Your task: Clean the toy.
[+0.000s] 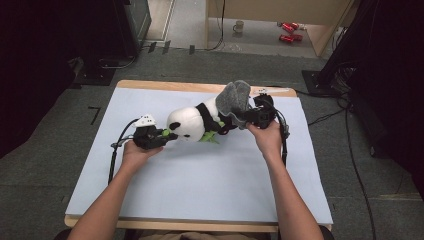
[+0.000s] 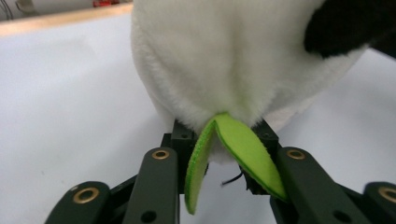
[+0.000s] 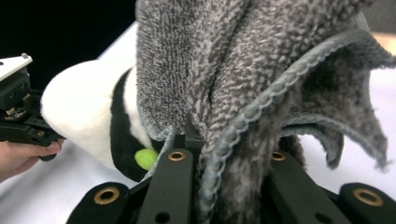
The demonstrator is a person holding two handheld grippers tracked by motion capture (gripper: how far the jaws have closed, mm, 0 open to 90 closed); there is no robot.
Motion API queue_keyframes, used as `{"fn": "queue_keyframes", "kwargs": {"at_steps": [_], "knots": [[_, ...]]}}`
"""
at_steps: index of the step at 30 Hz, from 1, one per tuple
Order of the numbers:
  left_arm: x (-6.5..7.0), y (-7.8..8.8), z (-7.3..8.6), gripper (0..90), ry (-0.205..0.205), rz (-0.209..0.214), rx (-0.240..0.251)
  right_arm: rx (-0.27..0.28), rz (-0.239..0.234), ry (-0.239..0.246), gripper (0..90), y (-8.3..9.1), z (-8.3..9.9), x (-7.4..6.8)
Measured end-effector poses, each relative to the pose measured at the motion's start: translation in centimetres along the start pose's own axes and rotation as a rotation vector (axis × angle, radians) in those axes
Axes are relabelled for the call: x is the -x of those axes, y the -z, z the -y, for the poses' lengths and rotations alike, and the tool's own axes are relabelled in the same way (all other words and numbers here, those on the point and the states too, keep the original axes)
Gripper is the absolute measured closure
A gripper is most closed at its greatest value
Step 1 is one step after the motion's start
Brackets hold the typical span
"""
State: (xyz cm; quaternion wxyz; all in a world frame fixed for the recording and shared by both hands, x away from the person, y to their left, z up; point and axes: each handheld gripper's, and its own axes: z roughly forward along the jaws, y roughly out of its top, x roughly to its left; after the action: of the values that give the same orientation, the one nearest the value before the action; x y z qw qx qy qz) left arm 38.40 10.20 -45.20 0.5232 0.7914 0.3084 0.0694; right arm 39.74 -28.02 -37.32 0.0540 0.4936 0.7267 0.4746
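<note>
We see the black-and-white plush panda (image 1: pixel 192 122) lying on the pale blue table mat (image 1: pixel 200 180). At the panda's head, our left gripper (image 1: pixel 161 135) clamps its green felt leaf (image 2: pixel 233 149); at its rear, the right gripper (image 1: pixel 247 117) pinches the folded grey terry towel (image 3: pixel 261 84).

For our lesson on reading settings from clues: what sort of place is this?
Probably a lab or workshop used for recording. A bare work table stands on grey carpet, cables trail over the floor, and dark equipment stands flank it.
</note>
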Motion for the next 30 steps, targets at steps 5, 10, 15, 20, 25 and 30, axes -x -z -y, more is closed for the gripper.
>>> {"fn": "queue_keyframes", "kwargs": {"at_steps": [5,10,15,20,25,30], "knots": [[1.9,1.5,-2.8,73.8,-0.039,-0.022,-0.052,0.077,-0.051,0.03,81.2,2.9,-1.6,-2.2],[4.1,3.2,-5.8,73.5,-0.063,-0.055,-0.166,0.108,-0.13,0.085,81.2,4.4,-2.8,-5.7],[5.5,3.3,-6.9,73.0,-0.07,-0.065,-0.205,0.099,-0.253,0.12,81.2,3.8,-3.4,-9.5],[5.9,2.7,-6.8,72.4,-0.075,-0.062,-0.183,0.021,-0.304,0.149,81.1,0.8,-3.4,-11.7],[5.8,1.2,-5.8,70.2,-0.087,-0.062,-0.193,-0.04,-0.244,0.158,81.4,-1.2,-2.4,-10.6],[6.1,-0.6,-5.3,64.2,-0.125,-0.067,-0.16,-0.057,-0.181,0.138,81.5,-1.2,-1.8,-8.5]]}}
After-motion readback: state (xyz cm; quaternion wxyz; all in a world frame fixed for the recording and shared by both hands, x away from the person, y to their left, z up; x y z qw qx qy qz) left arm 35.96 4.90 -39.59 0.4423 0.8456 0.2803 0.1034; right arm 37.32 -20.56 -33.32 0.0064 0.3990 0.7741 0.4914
